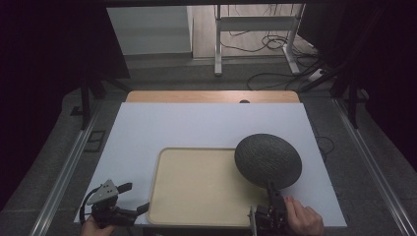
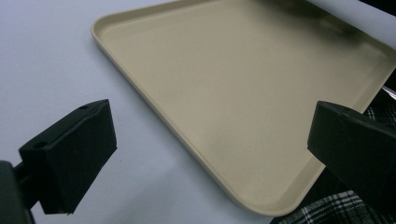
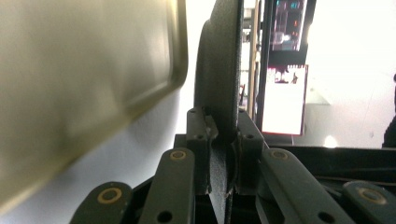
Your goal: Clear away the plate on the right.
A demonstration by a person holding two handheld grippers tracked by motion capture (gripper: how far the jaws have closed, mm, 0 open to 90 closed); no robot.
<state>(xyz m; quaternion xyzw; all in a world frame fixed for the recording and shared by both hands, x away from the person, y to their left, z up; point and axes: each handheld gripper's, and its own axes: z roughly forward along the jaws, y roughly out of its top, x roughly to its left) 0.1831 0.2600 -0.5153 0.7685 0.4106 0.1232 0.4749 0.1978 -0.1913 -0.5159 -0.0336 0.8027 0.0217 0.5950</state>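
The right gripper (image 1: 269, 212) pinches only the near rim of the dark textured disc (image 1: 268, 160), jaws clamped tight; so thin a hold could let it swing or slip. Round and flat, it hangs over the beige tray's (image 1: 196, 216) far right corner. The left gripper (image 1: 129, 201), jaws wide and empty, waits on the tabletop (image 1: 196, 123).

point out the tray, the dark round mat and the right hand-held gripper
tray (image 1: 196, 187), high view, bare middle of its floor
dark round mat (image 1: 268, 160), high view, centre of its textured face
right hand-held gripper (image 3: 223, 135), right gripper view, between the fingertips clamping the mat's edge
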